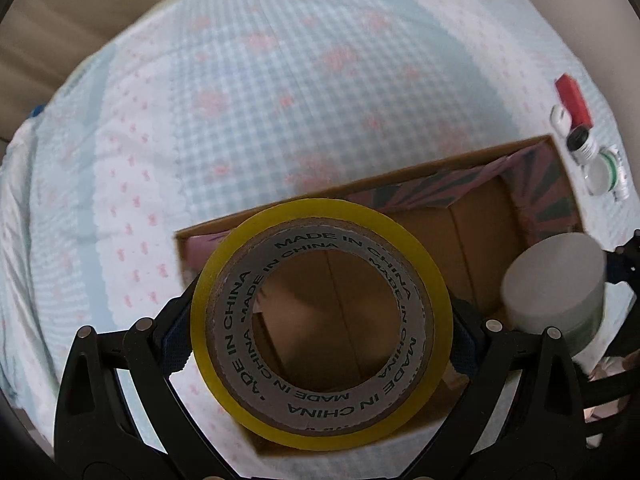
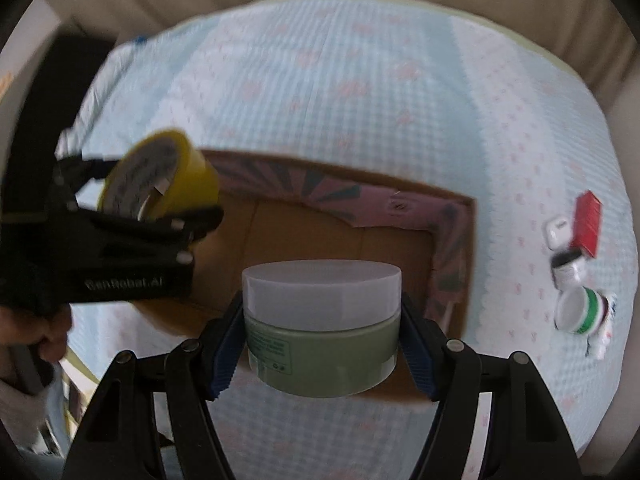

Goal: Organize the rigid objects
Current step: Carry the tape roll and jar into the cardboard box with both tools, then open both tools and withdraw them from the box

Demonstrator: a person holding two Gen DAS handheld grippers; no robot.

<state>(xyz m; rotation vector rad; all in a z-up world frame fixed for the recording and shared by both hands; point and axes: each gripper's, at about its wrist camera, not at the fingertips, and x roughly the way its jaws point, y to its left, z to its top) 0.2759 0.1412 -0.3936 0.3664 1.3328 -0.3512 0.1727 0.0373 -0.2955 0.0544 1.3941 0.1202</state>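
My left gripper (image 1: 320, 332) is shut on a yellow roll of tape (image 1: 224, 280), held over the left part of an open cardboard box (image 1: 460, 224) with a pink patterned lining. In the right wrist view that roll (image 2: 192, 168) hangs above the box's left end, and a hand holds the left tool. My right gripper (image 2: 322, 344) is shut on a green jar with a pale lid (image 2: 324, 344), above the box's near side (image 2: 452, 256). The jar (image 1: 556, 280) also shows at the right of the left wrist view.
The box lies on a light blue checked cloth (image 1: 280, 80) with pink marks. Right of the box sit a red packet (image 2: 587, 224), a small white case (image 2: 557, 232), a black-capped bottle (image 2: 568, 266) and a white cup with a green band (image 2: 580, 310).
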